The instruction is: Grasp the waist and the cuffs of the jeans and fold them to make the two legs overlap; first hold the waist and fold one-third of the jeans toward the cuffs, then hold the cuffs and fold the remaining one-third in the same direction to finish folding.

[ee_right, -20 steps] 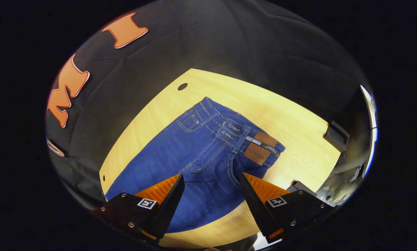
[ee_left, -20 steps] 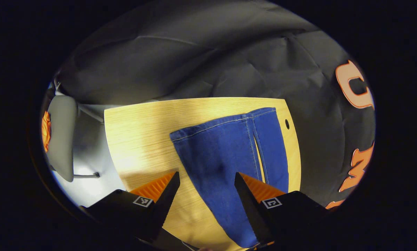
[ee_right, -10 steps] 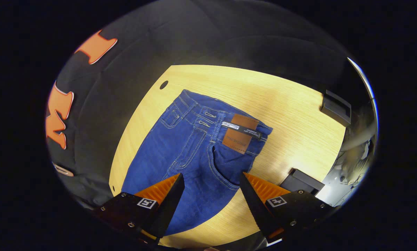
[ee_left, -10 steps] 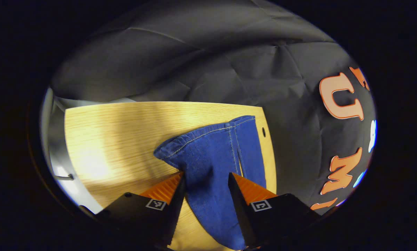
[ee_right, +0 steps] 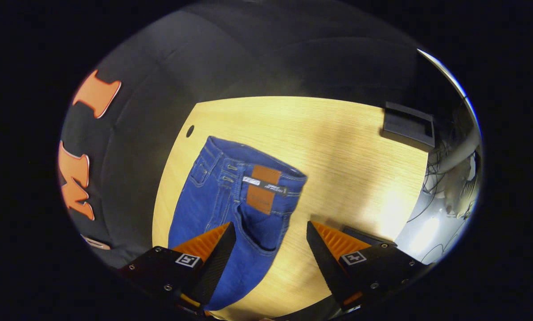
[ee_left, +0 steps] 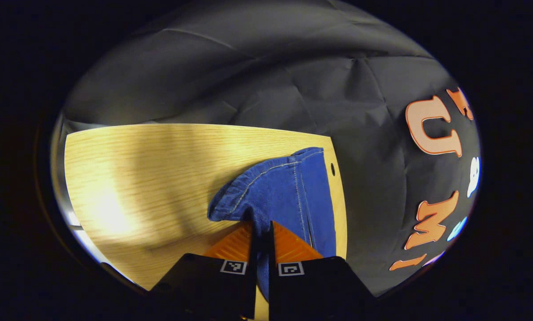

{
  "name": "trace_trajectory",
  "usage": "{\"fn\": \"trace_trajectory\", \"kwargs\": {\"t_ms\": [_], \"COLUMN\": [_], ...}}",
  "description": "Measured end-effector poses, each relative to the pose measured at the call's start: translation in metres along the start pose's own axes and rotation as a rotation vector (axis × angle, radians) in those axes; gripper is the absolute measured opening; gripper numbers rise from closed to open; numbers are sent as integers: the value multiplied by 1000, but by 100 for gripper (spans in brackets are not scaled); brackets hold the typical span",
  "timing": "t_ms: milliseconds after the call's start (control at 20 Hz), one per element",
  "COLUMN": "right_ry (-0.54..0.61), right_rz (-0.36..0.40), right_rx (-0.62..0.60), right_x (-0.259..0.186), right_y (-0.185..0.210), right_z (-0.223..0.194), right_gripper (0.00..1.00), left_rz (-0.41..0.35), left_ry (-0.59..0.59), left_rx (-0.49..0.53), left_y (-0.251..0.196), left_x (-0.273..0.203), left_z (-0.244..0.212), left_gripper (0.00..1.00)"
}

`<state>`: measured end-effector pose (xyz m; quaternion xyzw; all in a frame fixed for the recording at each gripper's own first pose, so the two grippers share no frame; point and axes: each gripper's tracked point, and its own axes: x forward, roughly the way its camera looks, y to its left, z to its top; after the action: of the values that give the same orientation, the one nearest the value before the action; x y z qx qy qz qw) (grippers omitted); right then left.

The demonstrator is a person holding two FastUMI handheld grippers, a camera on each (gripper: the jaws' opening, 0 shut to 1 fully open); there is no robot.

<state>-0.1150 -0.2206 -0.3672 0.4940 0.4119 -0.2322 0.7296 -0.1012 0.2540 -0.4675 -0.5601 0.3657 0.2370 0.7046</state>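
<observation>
Pinching the near jeans cuff [ee_left: 266, 196], the left gripper [ee_left: 261, 236] is clamped tight. The right gripper [ee_right: 271, 236] hangs spread above the desk [ee_right: 338, 147]; the waistband [ee_right: 257, 167], at 11 o'clock, should be gripped before both legs are overlapped.

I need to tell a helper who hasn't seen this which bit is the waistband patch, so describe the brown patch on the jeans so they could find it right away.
Start at the light wooden table, where blue jeans lie along the side nearest the black cloth wall. Follow them to the waistband, the end farthest from the right gripper. The leather patch is the only brown rectangle on the denim, crossed by a narrow dark strip.
</observation>
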Motion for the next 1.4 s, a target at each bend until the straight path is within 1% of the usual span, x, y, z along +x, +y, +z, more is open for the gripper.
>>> {"fn": "trace_trajectory", "kwargs": {"t_ms": [50,150,200,250,300,350,400,450,550,650,700,750,800,900,950,1050,1200,1300,1400], "right_ry": [14,24,17,14,32,41,49,52,62,79,89,84,107,126,123,120,110,109,113], "right_rz": [19,46,79,100,107,94,92,81,92,103,95,73,110,123,96,72,81,52,28], "right_rx": [35,89,122,151,153,150,149,152,161,170,182,210,234,225,228,254,308,309,332], "right_x": [5,17,23,25,32,36,42,44,46,42,40,37,37,28,24,17,13,14,17], "right_y": [1,1,9,12,15,12,12,12,15,16,16,12,22,30,29,38,64,75,93], "right_z": [-1,0,4,7,4,2,0,1,-1,1,2,8,8,11,15,22,33,39,46], "right_gripper": [99,97,97,94,92,87,65,53,31,17,17,22,6,7,7,6,6,6,6], "left_rz": [8,25,36,31,31,27,29,23,21,30,36,31,26,32,38,37,47,62,100], "left_ry": [6,-3,-1,-6,-7,-9,-12,-17,-29,-38,-49,-49,-49,-54,-52,-33,17,42,76], "left_rx": [-2,14,20,22,28,35,43,49,60,68,68,63,67,90,95,94,97,86,83], "left_y": [-6,-3,-3,-8,-9,-13,-17,-21,-31,-36,-39,-47,-56,-68,-74,-88,-112,-129,-138], "left_x": [-30,-30,-36,-39,-44,-48,-51,-54,-60,-69,-74,-79,-84,-96,-101,-101,-94,-79,-65], "left_z": [-2,1,0,2,4,5,6,6,7,8,10,11,12,12,15,20,30,36,38], "left_gripper": [2,2,1,2,2,1,2,2,1,2,1,1,1,1,2,1,1,1,1]}}
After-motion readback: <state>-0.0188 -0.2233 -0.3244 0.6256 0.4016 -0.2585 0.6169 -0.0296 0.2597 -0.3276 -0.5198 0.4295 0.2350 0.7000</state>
